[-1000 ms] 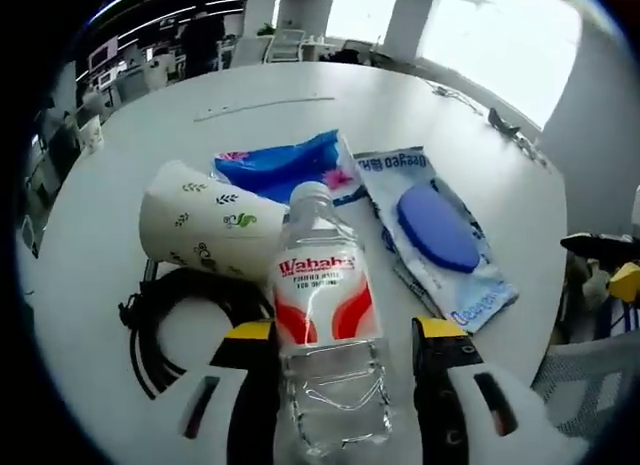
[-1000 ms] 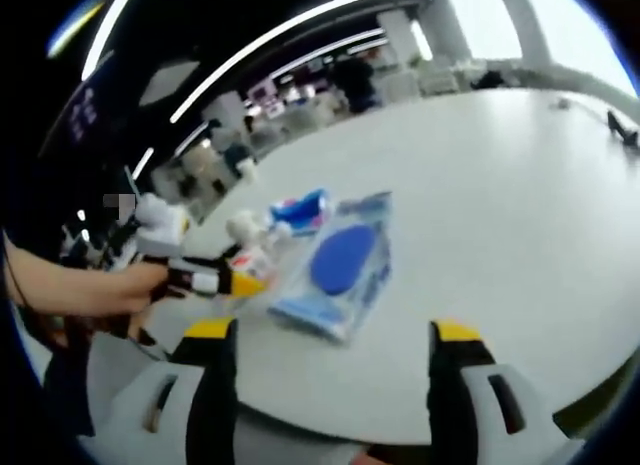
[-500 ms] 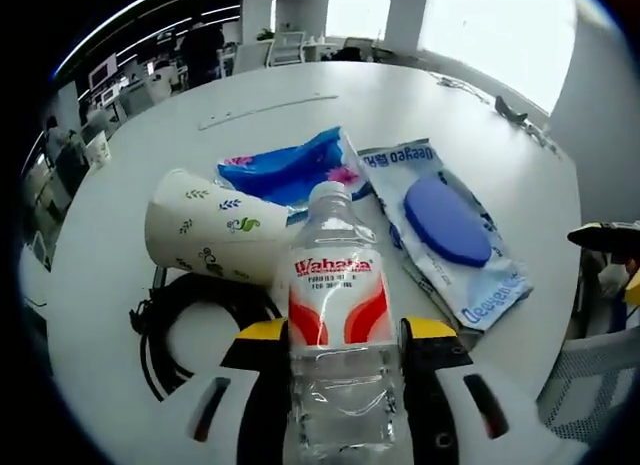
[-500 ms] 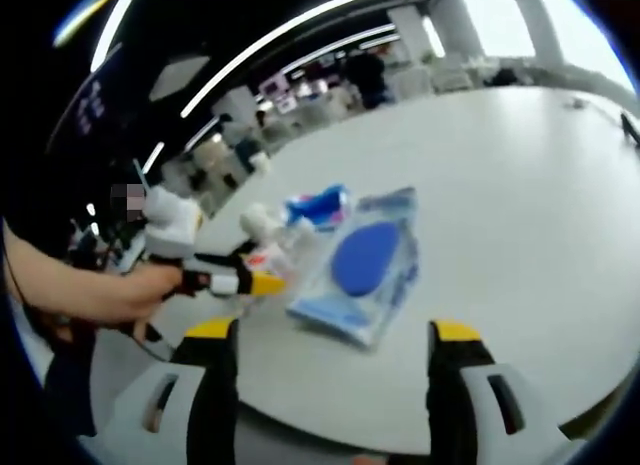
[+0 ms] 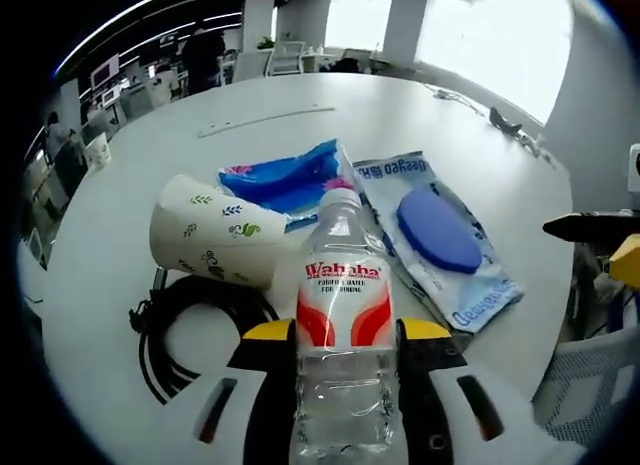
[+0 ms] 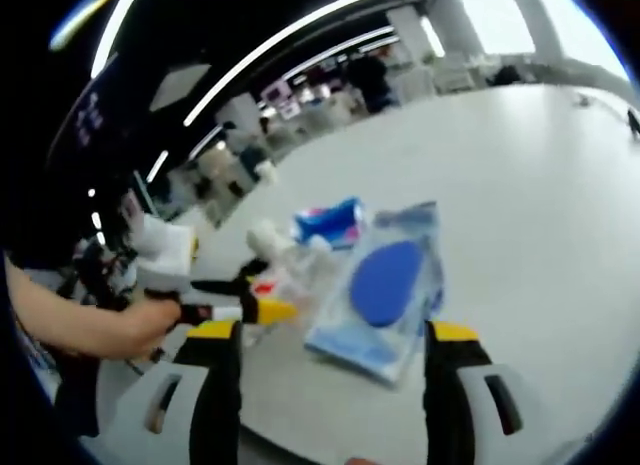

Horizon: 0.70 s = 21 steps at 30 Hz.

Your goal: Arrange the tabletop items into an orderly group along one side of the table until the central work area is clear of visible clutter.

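On the white table, left to right in the left gripper view: black cable coil; paper cup on its side; blue packet; water bottle pinched in the left hand-held gripper; wipes pack. The right hand-held gripper is spread, holding nothing. Judged early: the items lie loosely clustered, grouping not yet done.

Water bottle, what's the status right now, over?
Left tool shut on water bottle. Right tool open, empty. Paper cup and wipes pack crowd close beside it.
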### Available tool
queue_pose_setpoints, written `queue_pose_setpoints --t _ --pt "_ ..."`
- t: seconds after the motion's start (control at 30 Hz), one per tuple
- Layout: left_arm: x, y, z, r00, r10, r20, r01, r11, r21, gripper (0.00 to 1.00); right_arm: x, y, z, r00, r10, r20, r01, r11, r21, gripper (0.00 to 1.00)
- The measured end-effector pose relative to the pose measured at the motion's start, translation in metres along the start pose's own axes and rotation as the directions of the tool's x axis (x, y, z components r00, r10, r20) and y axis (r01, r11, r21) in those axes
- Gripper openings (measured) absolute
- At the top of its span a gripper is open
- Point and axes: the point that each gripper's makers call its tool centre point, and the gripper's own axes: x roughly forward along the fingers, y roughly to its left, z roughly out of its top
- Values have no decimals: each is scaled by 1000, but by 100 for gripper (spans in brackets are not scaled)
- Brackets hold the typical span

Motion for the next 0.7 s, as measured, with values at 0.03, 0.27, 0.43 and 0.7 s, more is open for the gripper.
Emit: queue_pose_setpoints --t 0.03,0.27,0.43,0.7 --pt "-1 0 -1 1000 -1 2 1 1000 -3 36 4 2 5 1000 11 18 -11 1000 17 71" --pt "-7 5 -4 1000 -1 31 3 999 -44 36 39 23 36 989 73 130 -103 966 237 71" --pt "-19 3 -2 997 0 72 4 999 -50 36 67 33 42 984 105 144 -152 917 368 71" --pt "-34 -8 19 986 -31 164 36 999 -30 36 111 54 45 978 180 105 -208 887 413 71"
